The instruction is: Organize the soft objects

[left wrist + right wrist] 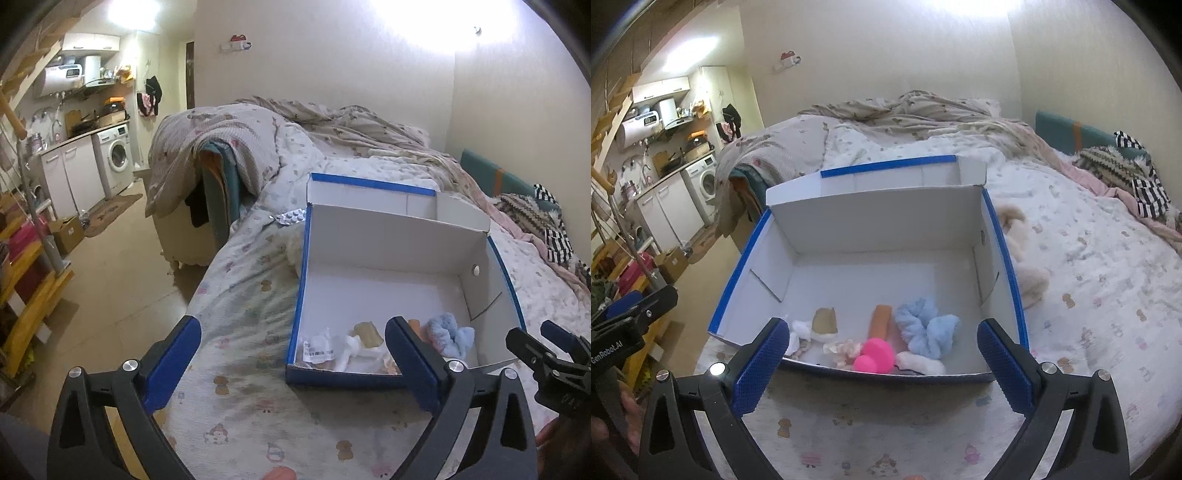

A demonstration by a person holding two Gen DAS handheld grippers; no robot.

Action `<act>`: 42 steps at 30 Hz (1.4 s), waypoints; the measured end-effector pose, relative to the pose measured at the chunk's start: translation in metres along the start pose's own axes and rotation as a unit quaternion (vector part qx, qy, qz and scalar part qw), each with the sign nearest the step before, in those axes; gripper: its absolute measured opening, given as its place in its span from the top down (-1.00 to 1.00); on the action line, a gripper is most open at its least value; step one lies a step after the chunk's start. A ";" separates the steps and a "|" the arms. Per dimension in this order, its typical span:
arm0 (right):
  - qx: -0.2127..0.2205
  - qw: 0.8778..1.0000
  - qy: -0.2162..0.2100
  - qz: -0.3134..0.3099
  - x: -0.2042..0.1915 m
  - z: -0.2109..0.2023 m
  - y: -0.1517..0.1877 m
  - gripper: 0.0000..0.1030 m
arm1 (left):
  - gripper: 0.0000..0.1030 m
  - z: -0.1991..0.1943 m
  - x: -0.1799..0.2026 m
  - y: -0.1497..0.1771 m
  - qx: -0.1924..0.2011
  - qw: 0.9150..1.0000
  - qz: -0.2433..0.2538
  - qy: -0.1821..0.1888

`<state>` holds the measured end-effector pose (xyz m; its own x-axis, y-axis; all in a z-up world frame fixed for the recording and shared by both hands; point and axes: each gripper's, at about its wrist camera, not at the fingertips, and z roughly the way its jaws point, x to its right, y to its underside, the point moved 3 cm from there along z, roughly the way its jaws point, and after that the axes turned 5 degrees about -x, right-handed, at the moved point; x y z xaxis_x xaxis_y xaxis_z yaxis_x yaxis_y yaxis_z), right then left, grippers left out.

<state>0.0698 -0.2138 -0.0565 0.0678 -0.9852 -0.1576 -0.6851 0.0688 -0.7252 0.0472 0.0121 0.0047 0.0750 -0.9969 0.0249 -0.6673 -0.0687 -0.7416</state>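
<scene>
Blue-edged box [1003,236] sits on the bed [1089,266]; soft toys [923,325] crowd its near wall. Left gripper [291,354] and right gripper [882,354] both gape, empty, before it.

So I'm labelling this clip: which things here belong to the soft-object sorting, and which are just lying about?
Job:
- blue box
- pink plush
- light blue scrunchie
- beige plush beside the box
- left gripper, right gripper, both open

Lying about:
- pill blister
- striped clothing
- quilt
</scene>
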 end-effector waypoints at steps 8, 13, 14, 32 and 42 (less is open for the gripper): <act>0.005 1.000 0.011 0.001 0.001 -0.002 0.000 -1.00 | -0.94 0.002 -0.001 0.003 -0.009 1.000 0.004 0.001; 0.006 1.000 0.013 0.001 0.003 -0.002 0.000 -1.00 | -0.94 0.006 0.003 0.003 -0.016 1.000 0.015 -0.001; 0.006 1.000 0.013 0.001 0.003 -0.002 0.000 -1.00 | -0.94 0.006 0.003 0.004 -0.016 1.000 0.017 -0.004; 0.005 1.000 0.015 0.000 0.003 -0.002 0.000 -1.00 | -0.94 0.009 0.005 0.007 -0.020 1.000 0.023 -0.001; 0.005 1.000 0.014 0.000 0.002 -0.002 0.000 -1.00 | -0.94 0.009 0.005 0.007 -0.017 1.000 0.024 -0.009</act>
<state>0.0683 -0.2160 -0.0552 0.0476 -0.9890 -0.1399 -0.6784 0.0708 -0.7313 0.0492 0.0071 -0.0065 0.0558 -0.9982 -0.0229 -0.6957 -0.0224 -0.7180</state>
